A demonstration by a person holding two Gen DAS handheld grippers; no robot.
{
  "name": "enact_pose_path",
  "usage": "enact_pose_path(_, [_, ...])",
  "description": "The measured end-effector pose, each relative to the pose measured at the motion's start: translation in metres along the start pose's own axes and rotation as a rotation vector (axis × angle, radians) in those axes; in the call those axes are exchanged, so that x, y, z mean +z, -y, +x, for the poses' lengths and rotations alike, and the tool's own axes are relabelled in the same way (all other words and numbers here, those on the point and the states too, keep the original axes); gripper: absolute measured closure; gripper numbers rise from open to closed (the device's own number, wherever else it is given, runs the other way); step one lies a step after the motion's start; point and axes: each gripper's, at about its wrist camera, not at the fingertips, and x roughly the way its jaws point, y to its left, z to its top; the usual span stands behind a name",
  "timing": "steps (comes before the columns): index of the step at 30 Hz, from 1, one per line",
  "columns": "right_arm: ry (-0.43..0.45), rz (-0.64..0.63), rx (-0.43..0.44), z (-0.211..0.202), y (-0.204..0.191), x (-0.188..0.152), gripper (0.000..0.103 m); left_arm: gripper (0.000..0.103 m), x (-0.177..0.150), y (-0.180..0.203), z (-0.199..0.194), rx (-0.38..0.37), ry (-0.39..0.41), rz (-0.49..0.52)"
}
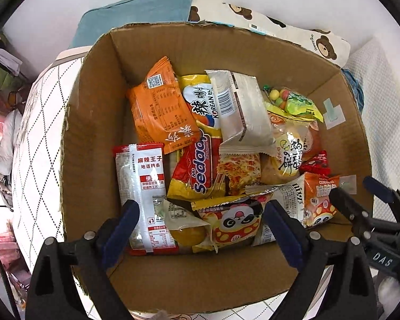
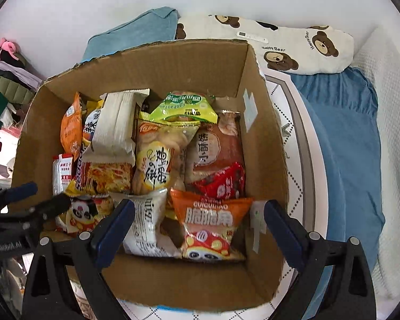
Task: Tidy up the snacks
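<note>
A cardboard box (image 1: 93, 122) holds several snack packets; it also shows in the right wrist view (image 2: 32, 138). Among them are an orange packet (image 1: 160, 106), a yellow Sedaap noodle pack (image 1: 200, 160), a white wrapper (image 1: 242, 112), a red-and-white spicy strip pack (image 1: 141, 194) and a panda snack bag (image 1: 234, 221). My left gripper (image 1: 202, 229) is open and empty above the box's near side. My right gripper (image 2: 200, 226) is open and empty over an orange panda bag (image 2: 210, 221). Each gripper shows at the edge of the other's view: right gripper (image 1: 360, 194), left gripper (image 2: 42, 197).
The box stands on a white quilted bed cover (image 1: 40, 144). A blue pillow (image 2: 136, 34) and a bear-print pillow (image 2: 293, 45) lie behind it against the white wall. A blue blanket (image 2: 346, 133) lies at the right. Clothes pile up at the far left (image 2: 2, 85).
</note>
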Motion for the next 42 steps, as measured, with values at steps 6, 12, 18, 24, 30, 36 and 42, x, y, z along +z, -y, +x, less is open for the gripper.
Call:
enact_pose_path(6, [0.035, 0.014, -0.003, -0.016, 0.001, -0.015, 0.004, 0.007, -0.005, 0.012, -0.011, 0.000, 0.039, 0.008])
enact_pose_path(12, [0.119, 0.015, -0.009, -0.051, -0.002, -0.029, 0.002, 0.007, -0.027, 0.017, -0.044, 0.016, 0.136, 0.025])
enact_pose_path(18, [0.214, 0.015, -0.011, -0.092, -0.003, -0.052, 0.002, 0.007, -0.057, 0.016, -0.075, 0.021, 0.226, 0.022])
enact_pose_path(24, [0.292, 0.009, 0.003, -0.131, -0.010, -0.087, 0.001, 0.007, -0.094, 0.015, -0.109, 0.030, 0.309, 0.027])
enact_pose_path(30, [0.366, -0.001, 0.009, -0.172, -0.018, -0.123, 0.001, 0.007, -0.135, 0.018, -0.146, 0.047, 0.394, 0.037])
enact_pose_path(36, [0.434, 0.000, 0.022, -0.215, -0.022, -0.167, 0.000, 0.007, -0.172, 0.022, -0.176, 0.075, 0.473, 0.055])
enact_pose_path(42, [0.513, 0.010, -0.009, -0.254, -0.024, -0.206, 0.000, 0.007, -0.202, 0.021, -0.196, 0.067, 0.515, 0.038])
